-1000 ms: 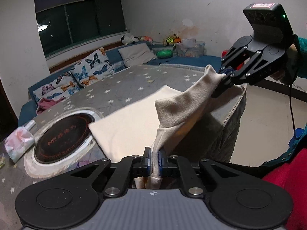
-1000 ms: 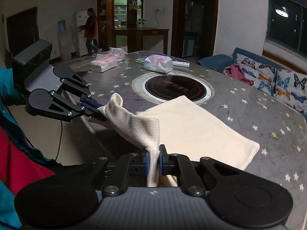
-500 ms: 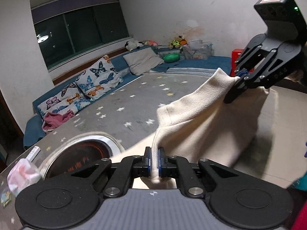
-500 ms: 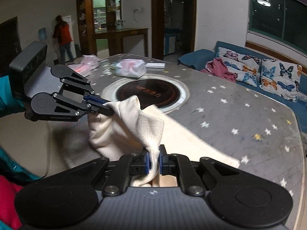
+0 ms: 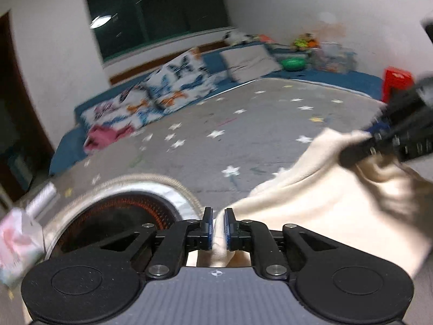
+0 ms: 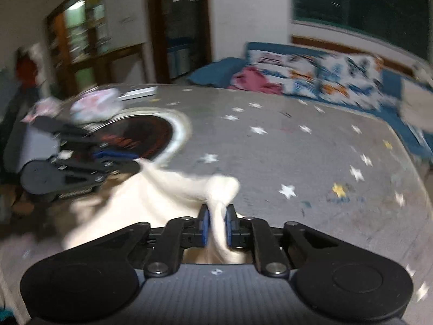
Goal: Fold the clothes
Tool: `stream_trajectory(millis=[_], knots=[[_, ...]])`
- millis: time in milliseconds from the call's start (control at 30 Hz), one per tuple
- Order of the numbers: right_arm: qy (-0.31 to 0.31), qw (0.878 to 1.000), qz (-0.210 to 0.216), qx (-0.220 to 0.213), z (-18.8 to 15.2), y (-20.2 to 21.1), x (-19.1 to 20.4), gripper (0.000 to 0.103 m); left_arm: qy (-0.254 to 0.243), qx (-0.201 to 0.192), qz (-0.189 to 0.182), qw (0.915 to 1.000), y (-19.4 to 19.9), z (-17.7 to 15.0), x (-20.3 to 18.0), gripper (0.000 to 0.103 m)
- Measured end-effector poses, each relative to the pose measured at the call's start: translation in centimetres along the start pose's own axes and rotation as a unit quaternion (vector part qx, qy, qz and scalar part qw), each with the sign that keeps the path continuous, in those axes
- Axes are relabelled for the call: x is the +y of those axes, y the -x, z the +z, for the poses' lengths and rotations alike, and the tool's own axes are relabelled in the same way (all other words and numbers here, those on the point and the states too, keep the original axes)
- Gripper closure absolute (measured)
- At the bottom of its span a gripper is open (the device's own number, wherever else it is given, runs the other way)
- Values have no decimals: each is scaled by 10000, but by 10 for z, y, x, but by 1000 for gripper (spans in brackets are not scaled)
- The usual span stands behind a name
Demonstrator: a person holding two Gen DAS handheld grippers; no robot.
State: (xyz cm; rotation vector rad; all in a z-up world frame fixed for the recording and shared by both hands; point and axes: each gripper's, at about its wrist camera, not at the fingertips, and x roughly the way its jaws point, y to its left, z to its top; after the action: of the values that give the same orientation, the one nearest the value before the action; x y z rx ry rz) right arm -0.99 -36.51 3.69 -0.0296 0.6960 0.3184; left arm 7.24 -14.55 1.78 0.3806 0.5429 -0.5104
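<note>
While both grippers pinch the cream garment (image 5: 324, 211), left gripper (image 5: 217, 228) and right gripper (image 6: 216, 226) clamped on an edge each, cloth sits lower centre above the star-print table (image 5: 243, 135); mid-fold carry, next lay edge down flat.

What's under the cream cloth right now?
The cream cloth hangs pinched between the left gripper and right gripper over the grey star-print table. Its near part hides the table beneath; the round cooktop beside it shows.
</note>
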Motion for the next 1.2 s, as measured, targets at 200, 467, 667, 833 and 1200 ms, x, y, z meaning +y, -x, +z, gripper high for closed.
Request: stream_trajectory(millis=[200,467,667,833,1200], knots=[[-312,9985,-423,-160,-9,-1,-10,80,583,-86,309,9978,20,1,18,89],[-259,9982,-273,-459,3,18,12,79,612,-89,-574,9964,53,0,-6,89],[-616,9980,-104,-103,0,-15,13,80,870,166,-846,9925,21,14,-15,90],[-457,9988,-195,-19,-7,-26,15,82,1145,413,-803,9893,-7,13,-9,90],[-227,9991,-214,-298,-37,38,31,81,1408,227,-777,9867,8,5,-5,88]])
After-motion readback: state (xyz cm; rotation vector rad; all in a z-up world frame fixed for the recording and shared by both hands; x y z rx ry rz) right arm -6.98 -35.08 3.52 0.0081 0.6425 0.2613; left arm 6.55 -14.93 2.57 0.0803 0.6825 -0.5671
